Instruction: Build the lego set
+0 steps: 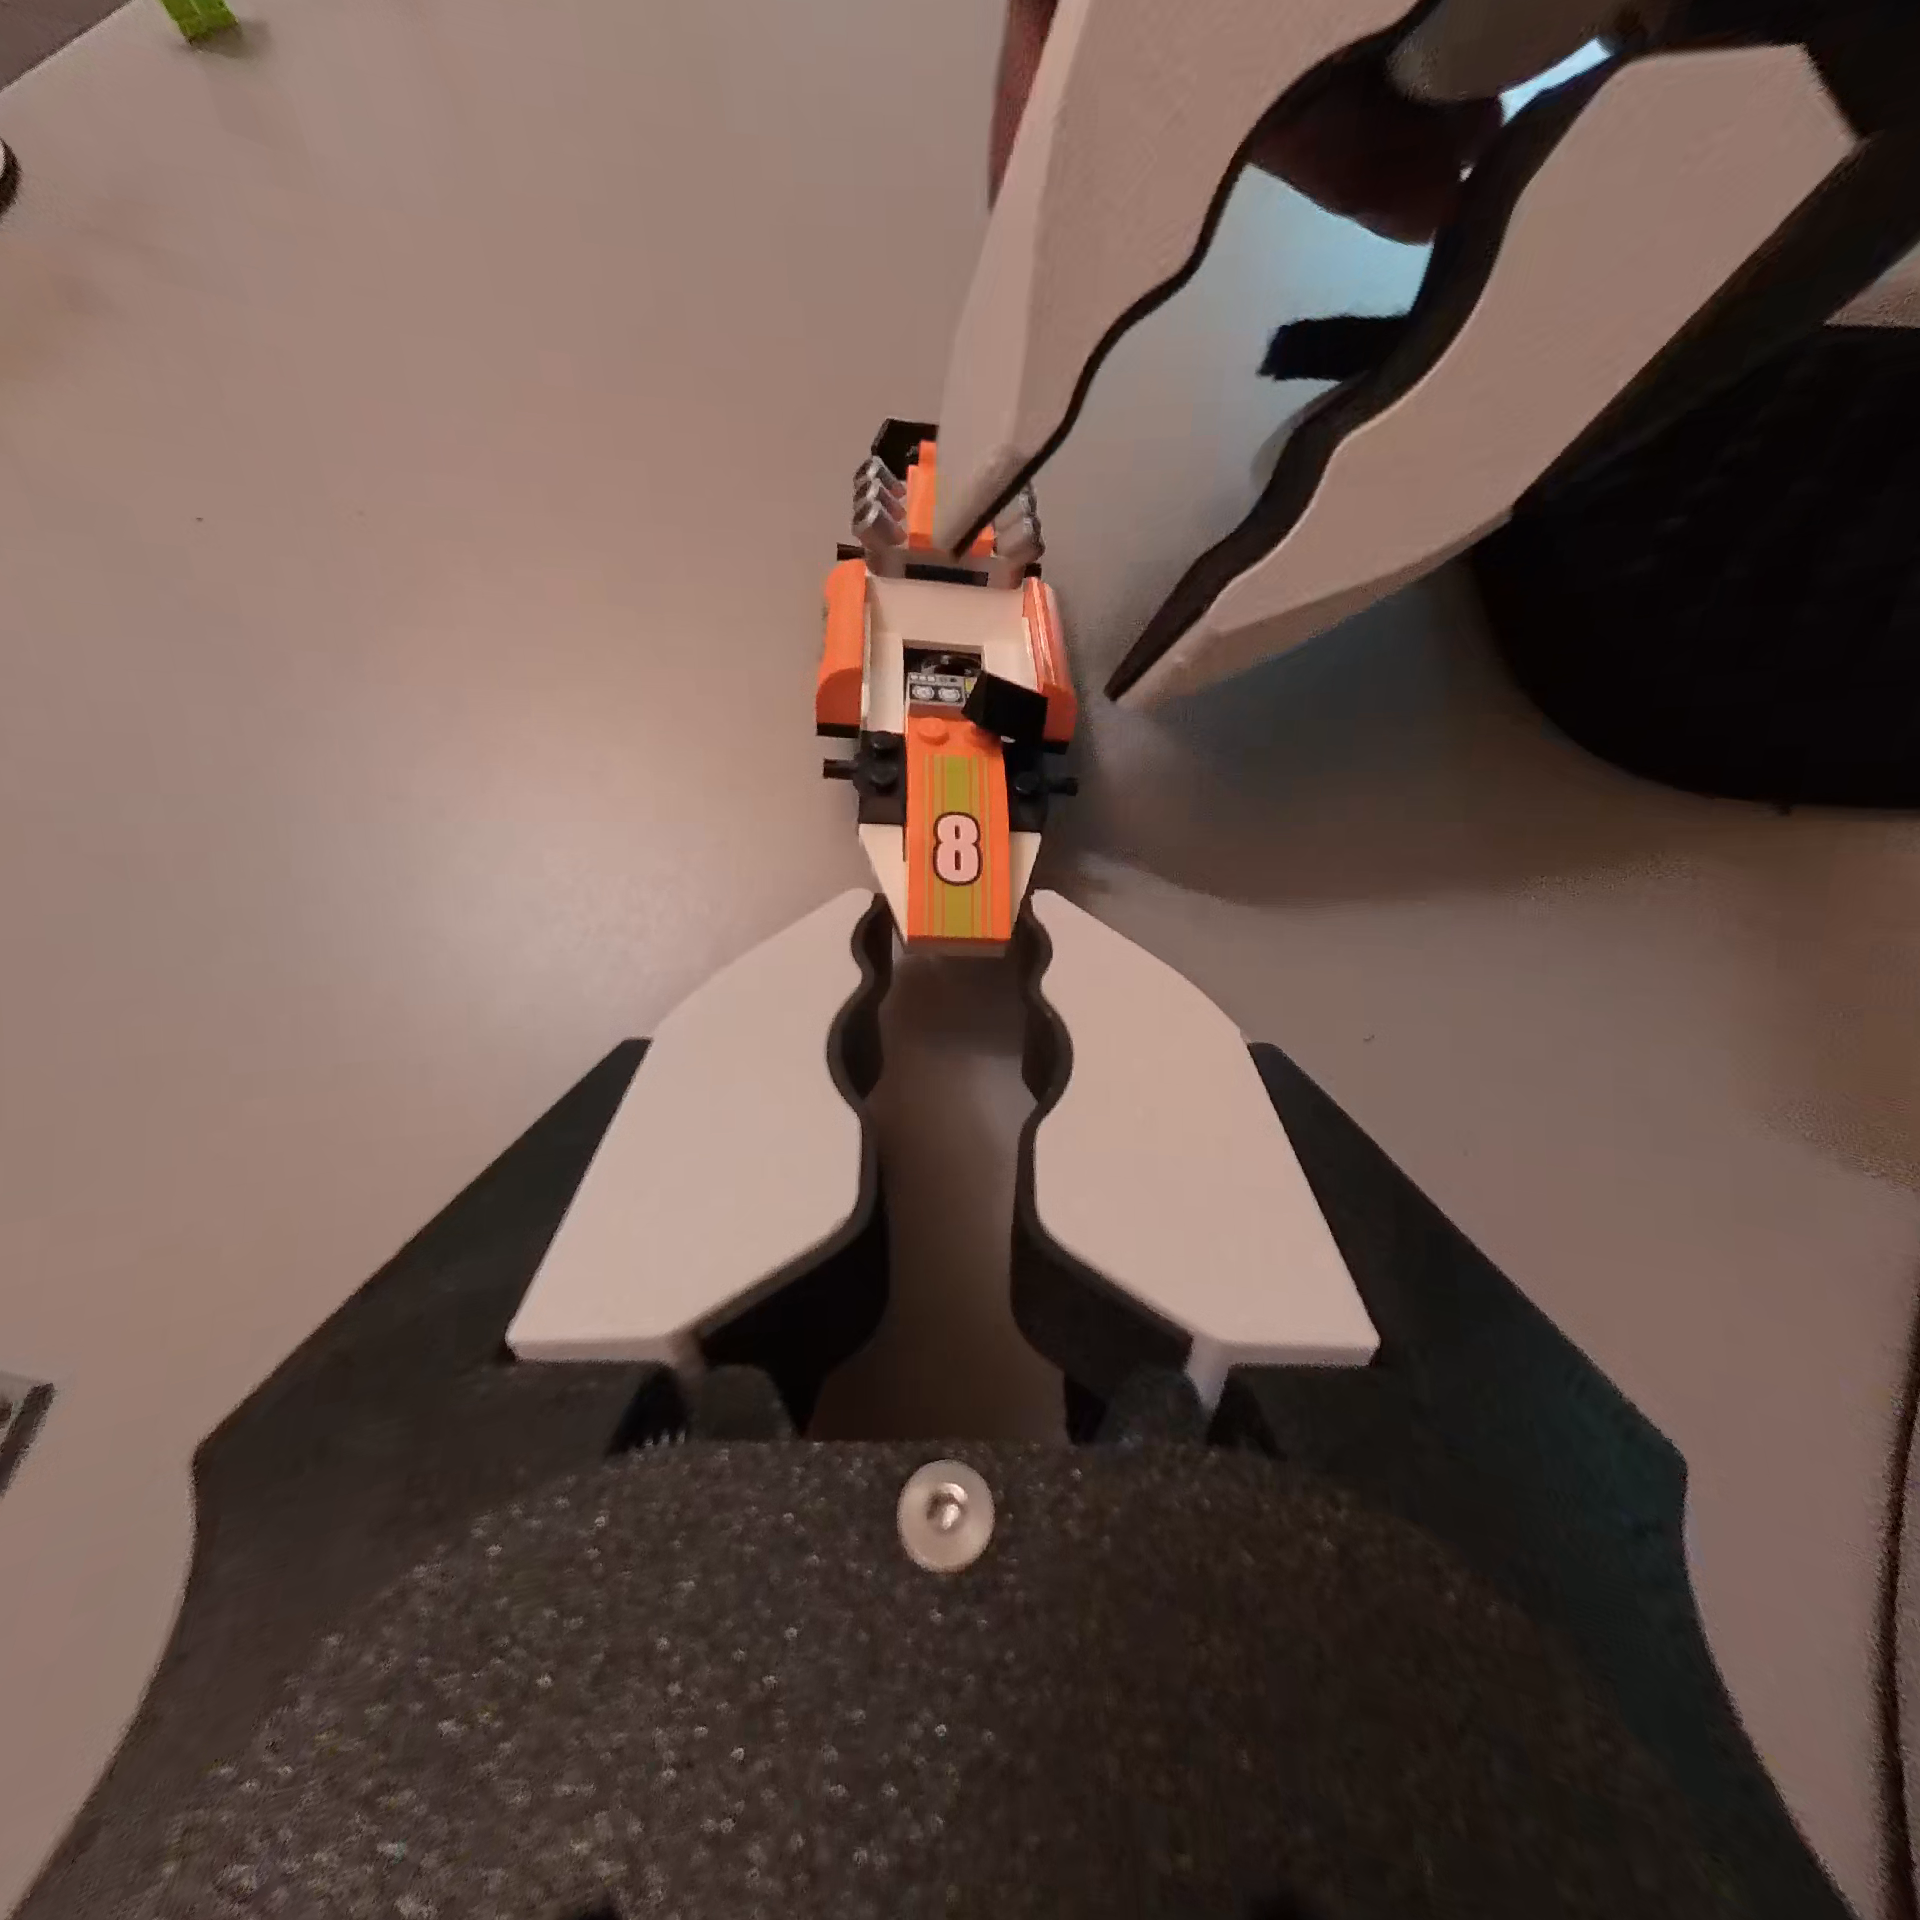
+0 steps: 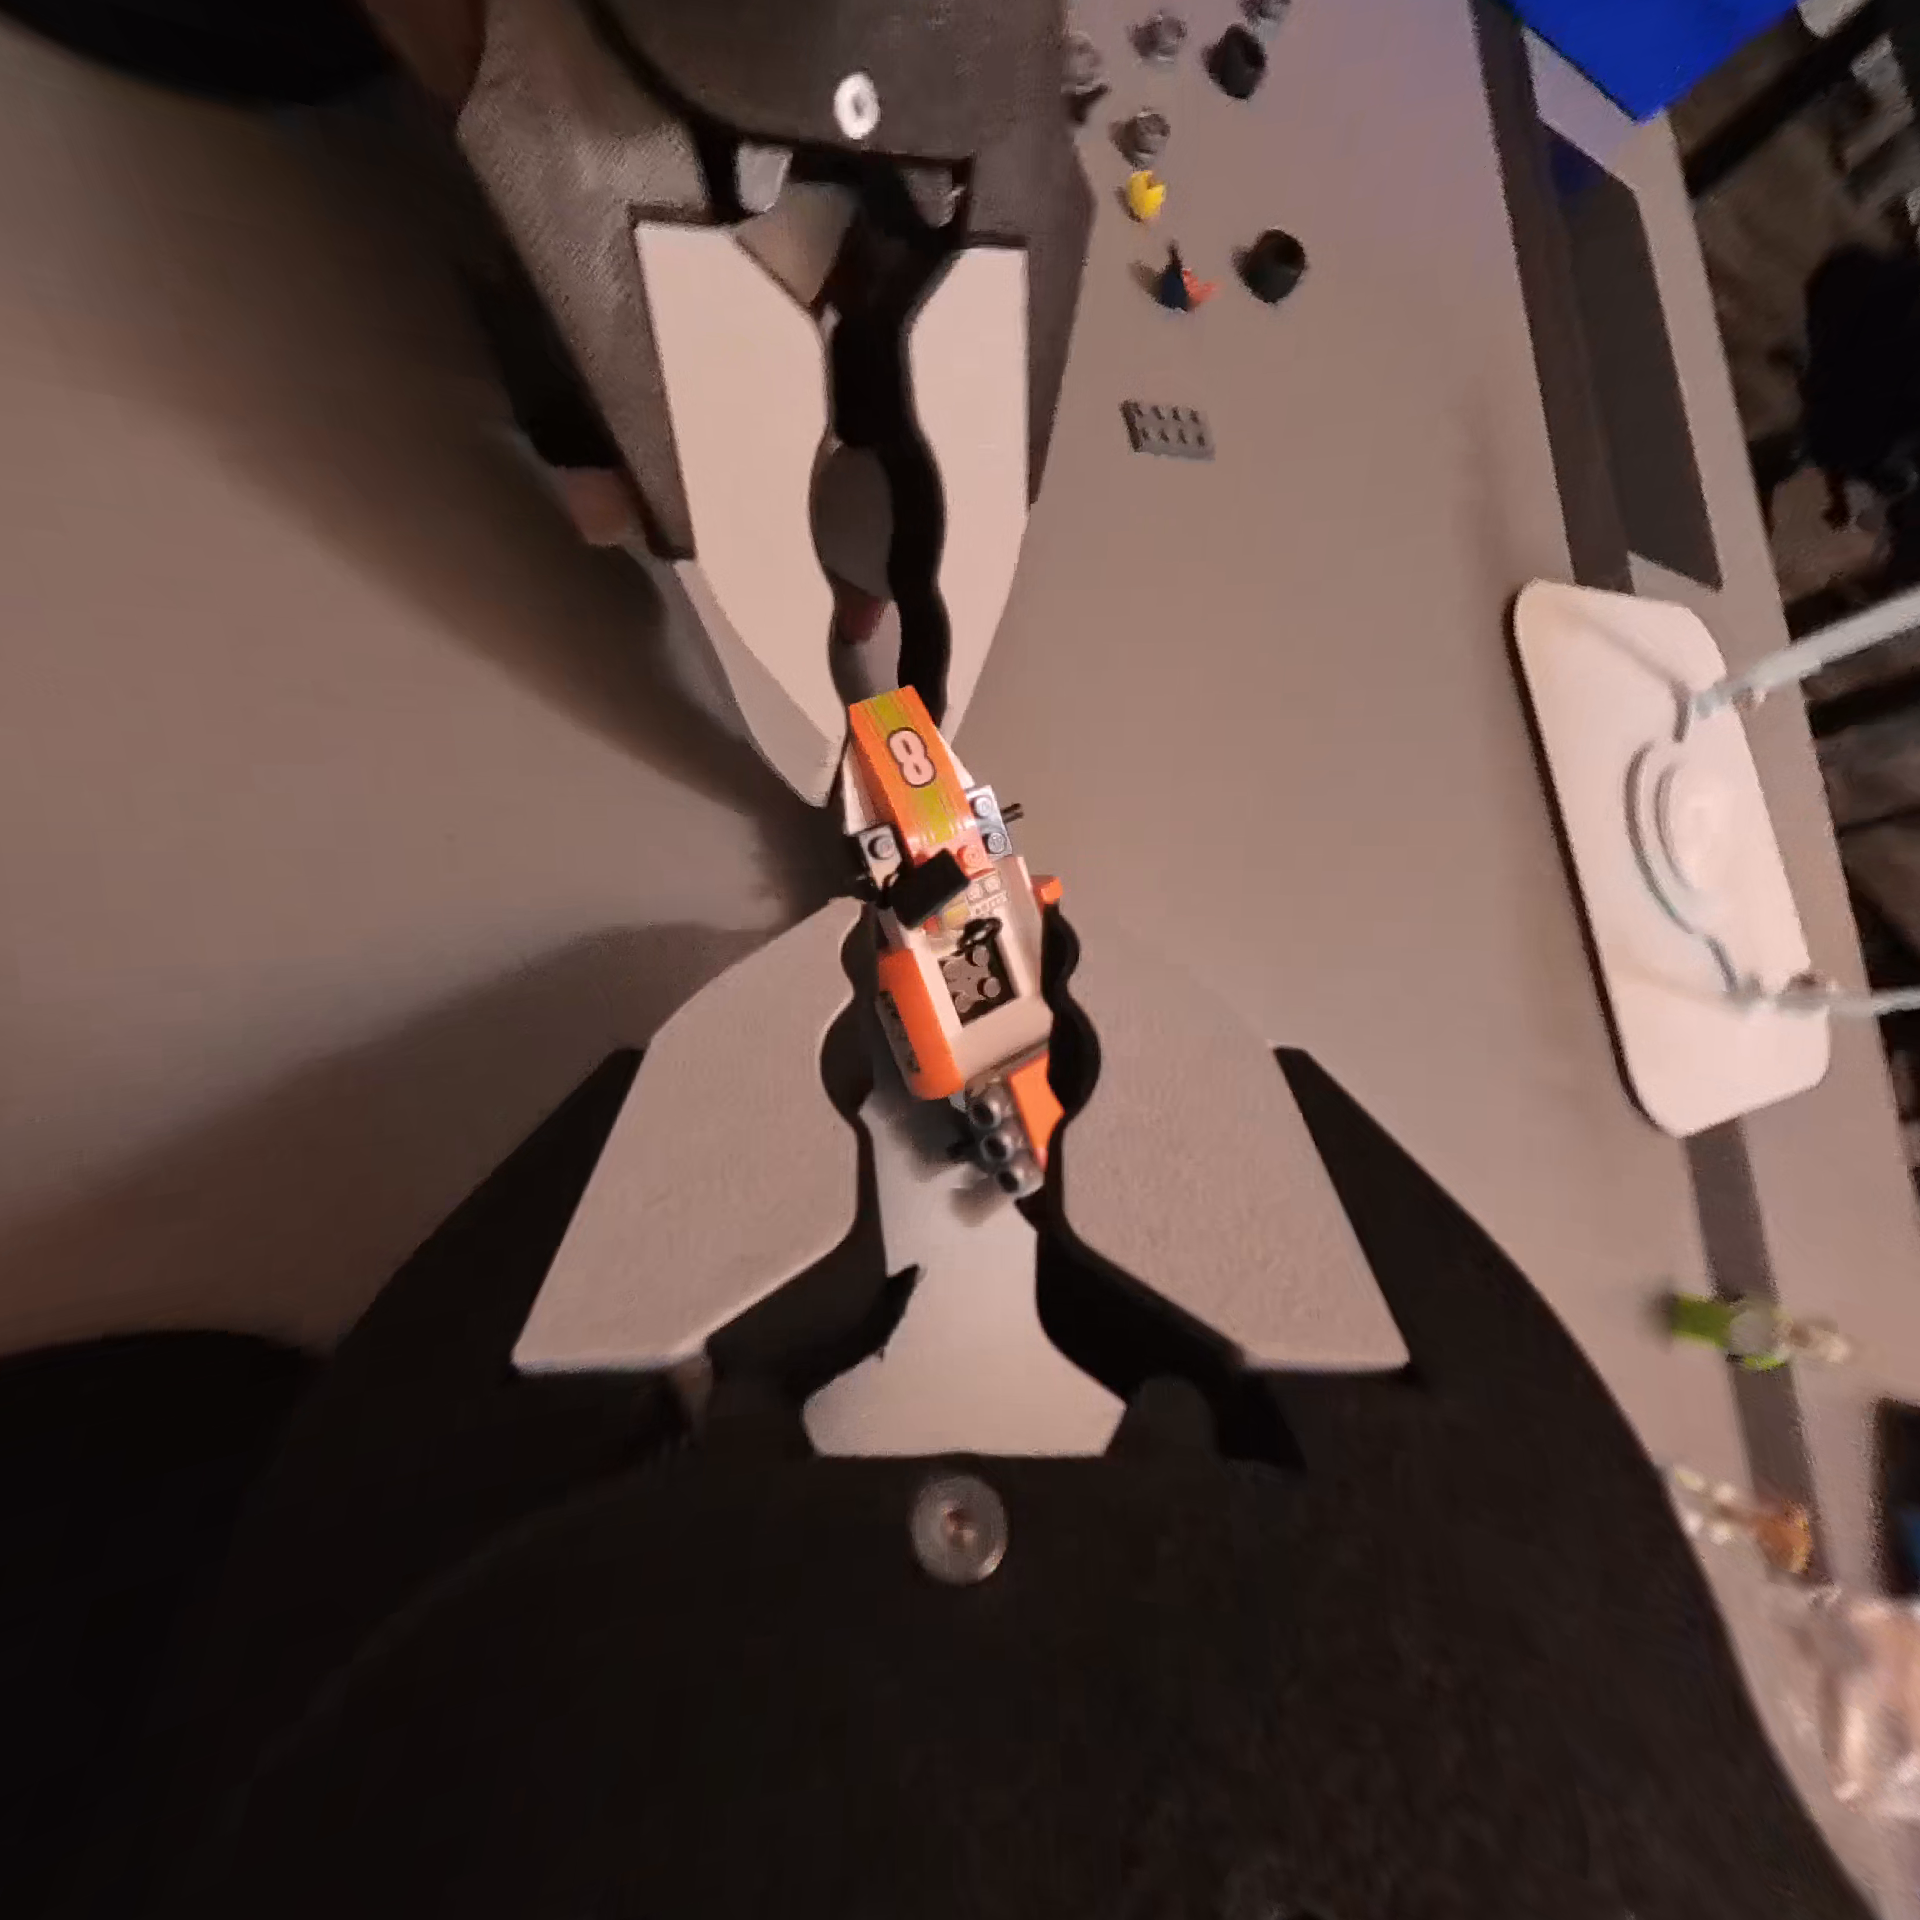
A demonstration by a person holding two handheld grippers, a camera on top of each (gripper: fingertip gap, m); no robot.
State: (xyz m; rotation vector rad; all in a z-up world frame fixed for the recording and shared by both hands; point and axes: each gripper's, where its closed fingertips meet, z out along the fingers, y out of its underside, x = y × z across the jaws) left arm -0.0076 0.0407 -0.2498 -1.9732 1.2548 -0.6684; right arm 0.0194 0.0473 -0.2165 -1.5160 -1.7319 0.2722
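Pale table [image 1: 416,623], orange-white lego car [image 1: 951,727], loose black piece [image 1: 1006,709] atop.

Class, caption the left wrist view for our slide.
Left gripper steadies the orange toy car's nose; right gripper reaches its rear.

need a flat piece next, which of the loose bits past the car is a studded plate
The dark grey plate, lying flat with two stud rows; the other loose bits beyond it are small and rounded.
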